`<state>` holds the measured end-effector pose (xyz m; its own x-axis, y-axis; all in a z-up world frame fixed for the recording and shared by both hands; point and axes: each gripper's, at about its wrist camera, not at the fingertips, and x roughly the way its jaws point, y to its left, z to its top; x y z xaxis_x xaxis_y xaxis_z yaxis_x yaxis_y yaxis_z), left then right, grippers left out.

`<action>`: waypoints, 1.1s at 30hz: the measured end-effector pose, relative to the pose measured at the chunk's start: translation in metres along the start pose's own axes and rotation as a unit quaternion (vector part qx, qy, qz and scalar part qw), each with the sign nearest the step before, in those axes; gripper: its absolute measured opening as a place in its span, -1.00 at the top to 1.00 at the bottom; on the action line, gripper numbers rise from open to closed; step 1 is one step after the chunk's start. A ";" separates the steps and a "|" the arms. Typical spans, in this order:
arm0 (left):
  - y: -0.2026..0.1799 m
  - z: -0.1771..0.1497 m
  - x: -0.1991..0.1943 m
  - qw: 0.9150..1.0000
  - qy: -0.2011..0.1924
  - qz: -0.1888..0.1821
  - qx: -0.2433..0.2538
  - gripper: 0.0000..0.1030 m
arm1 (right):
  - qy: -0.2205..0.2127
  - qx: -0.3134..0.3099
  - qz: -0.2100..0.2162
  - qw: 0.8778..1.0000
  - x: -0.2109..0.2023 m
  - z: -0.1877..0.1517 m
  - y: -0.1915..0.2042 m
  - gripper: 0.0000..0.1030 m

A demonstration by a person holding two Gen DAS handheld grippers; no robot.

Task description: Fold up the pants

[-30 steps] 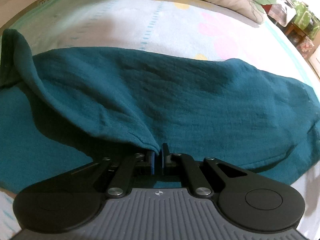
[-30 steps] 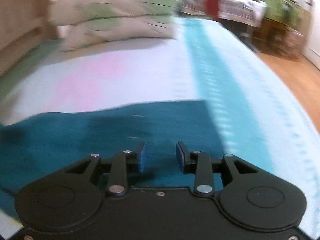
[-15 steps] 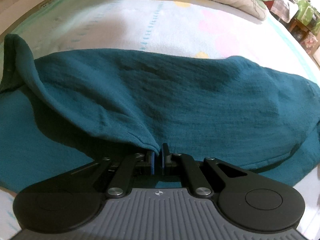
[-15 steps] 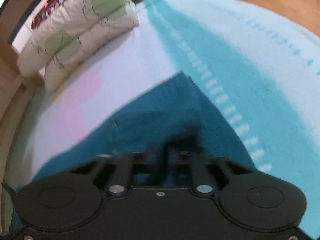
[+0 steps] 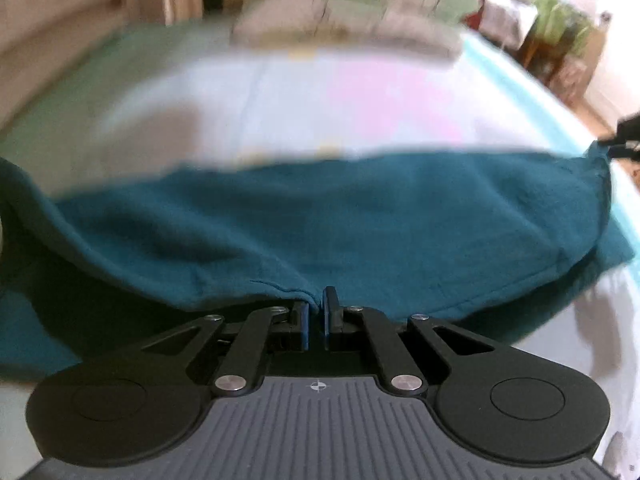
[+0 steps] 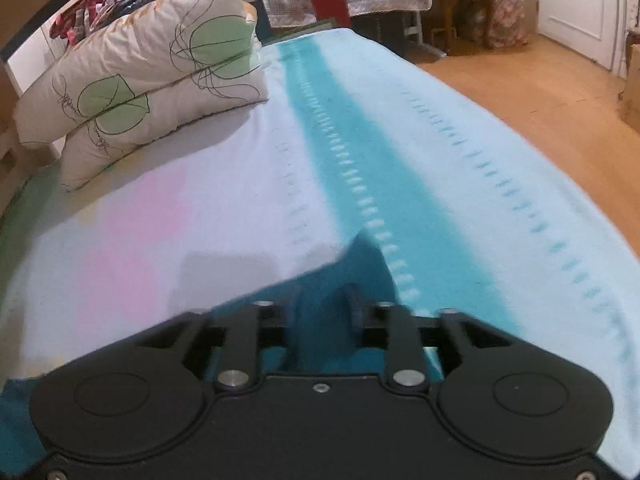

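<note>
The teal pants (image 5: 360, 220) lie across the bed (image 6: 240, 200), one layer lifted mid-fold. The left tool (image 5: 316, 316) is pinched tight on their hem; the right tool (image 6: 324, 312) is opening, cloth between its jaws. Laying over and smoothing remain.

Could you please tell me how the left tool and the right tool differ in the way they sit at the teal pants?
The left tool is shut, pinching the near hem of the pants; the right tool has its jaws apart and opening, with fabric bunched between them. The left tool sits partway along the hem, while the right tool is at a corner. Both are on the same pants above the bedsheet.
</note>
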<state>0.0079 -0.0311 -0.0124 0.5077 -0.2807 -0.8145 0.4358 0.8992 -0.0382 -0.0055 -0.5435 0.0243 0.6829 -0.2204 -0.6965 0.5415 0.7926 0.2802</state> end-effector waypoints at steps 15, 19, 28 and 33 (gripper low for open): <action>0.008 -0.007 0.031 0.998 0.064 -0.005 -0.021 0.87 | 0.041 0.065 -0.035 0.996 -0.026 -0.075 -0.059 0.11; 0.009 -0.007 0.029 0.998 0.063 -0.006 -0.027 0.87 | 0.035 0.068 -0.028 0.997 -0.032 -0.090 -0.064 0.11; 0.006 -0.005 0.036 0.997 0.073 0.000 -0.019 0.87 | -0.001 -0.023 0.050 0.998 0.005 -0.041 -0.014 0.38; 0.010 -0.006 0.037 0.997 0.074 -0.002 -0.032 0.87 | -0.014 0.014 0.052 0.998 -0.011 -0.036 -0.021 0.31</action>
<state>0.0264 -0.0301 -0.0461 0.3891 -0.2370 -0.8902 0.3876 0.9188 -0.0753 -0.0419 -0.5369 0.0023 0.7490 -0.1541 -0.6444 0.4810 0.7954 0.3689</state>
